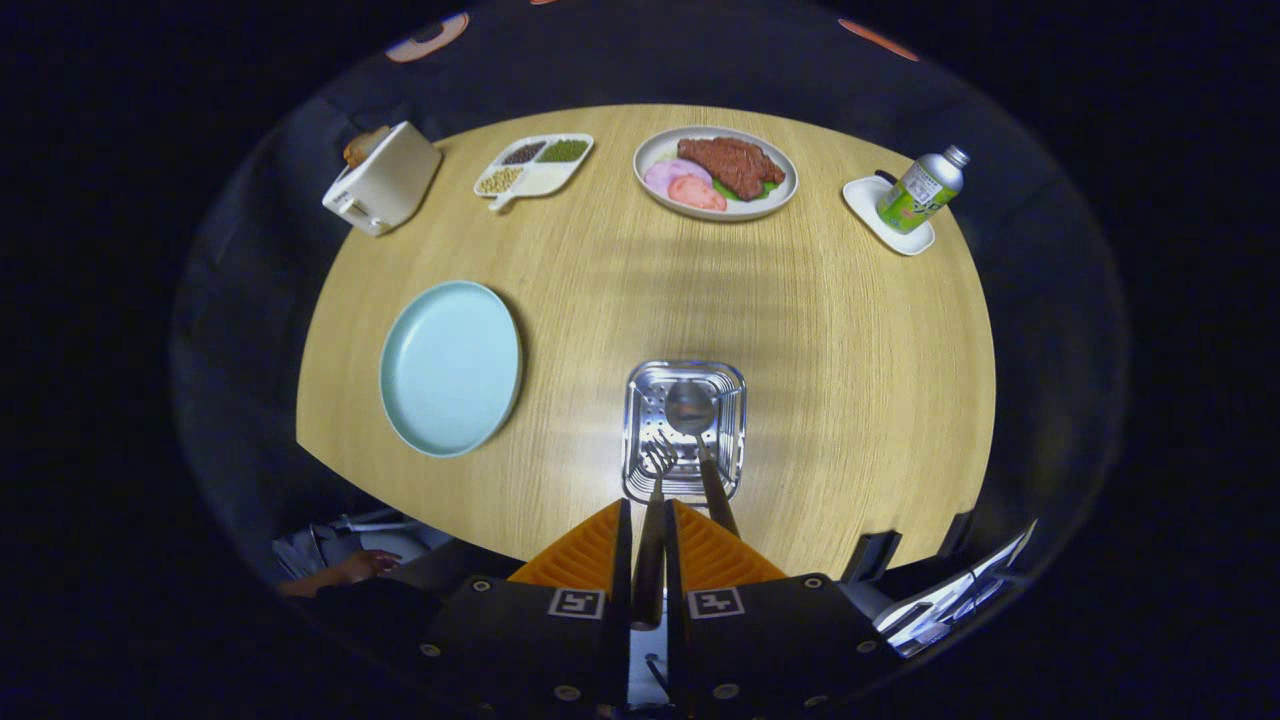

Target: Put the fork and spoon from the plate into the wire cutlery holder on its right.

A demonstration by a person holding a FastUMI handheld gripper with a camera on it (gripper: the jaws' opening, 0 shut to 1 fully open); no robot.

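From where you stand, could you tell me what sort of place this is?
Probably a staged dining setup: a round wooden table with a plate of food, a toaster and a bottle. The hand-held gripper is shut on the fork.

Tool (648, 520) grips fork (655, 480) over holder (686, 430).

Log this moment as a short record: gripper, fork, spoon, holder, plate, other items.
gripper: fingers shut on the fork's handle, above the holder
fork: tines pointing down into the holder, handle between the fingers
spoon: already in the holder, bowl down, handle leaning out toward the gripper
wire cutlery holder: on the wooden table, just ahead of the fingers
blue plate: left of the holder, nothing on it
other items: toaster, divided dish, food plate, bottle on a white tray
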